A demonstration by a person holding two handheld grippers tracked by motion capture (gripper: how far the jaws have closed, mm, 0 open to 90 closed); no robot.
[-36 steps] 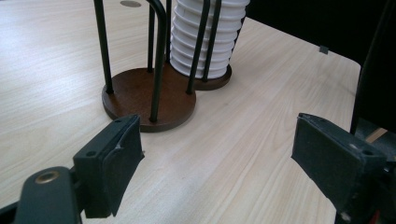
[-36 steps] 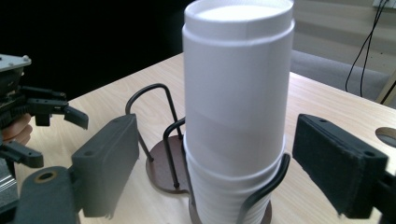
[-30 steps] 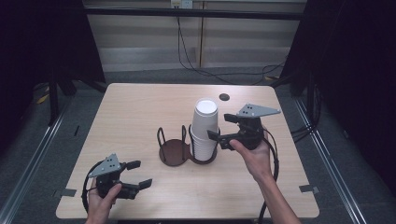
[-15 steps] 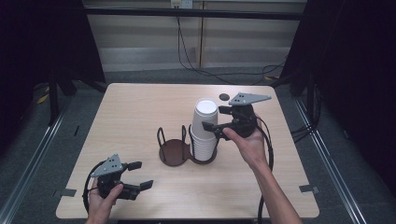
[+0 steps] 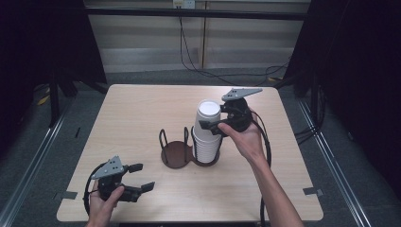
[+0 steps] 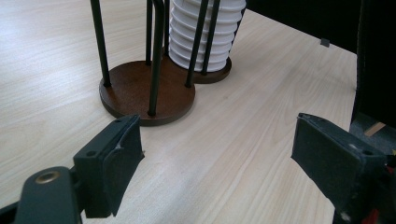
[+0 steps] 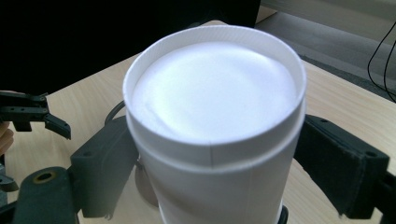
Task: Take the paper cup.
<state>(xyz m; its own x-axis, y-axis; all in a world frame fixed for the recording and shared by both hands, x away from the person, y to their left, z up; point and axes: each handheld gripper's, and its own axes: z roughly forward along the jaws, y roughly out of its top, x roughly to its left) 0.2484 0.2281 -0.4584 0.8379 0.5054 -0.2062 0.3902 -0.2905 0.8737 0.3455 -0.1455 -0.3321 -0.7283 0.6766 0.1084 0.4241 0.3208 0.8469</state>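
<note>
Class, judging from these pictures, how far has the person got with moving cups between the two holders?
Done: nothing visibly; the left holder is empty. In hand: the right hand-held gripper has its jaws either side of the top cup of the paper cup stack; contact is unclear. The left hand-held gripper is open near the table edge. Left: apparently everything.

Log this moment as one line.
right gripper: around top white paper cup, grip unclear | left gripper: open, idle | dark wire cup holder: one side empty

The left tool (image 5: pixel 137 177) is sitting wide open at the lower left of the frame; the right tool (image 5: pixel 211 118), right of centre, is straddling something white.
</note>
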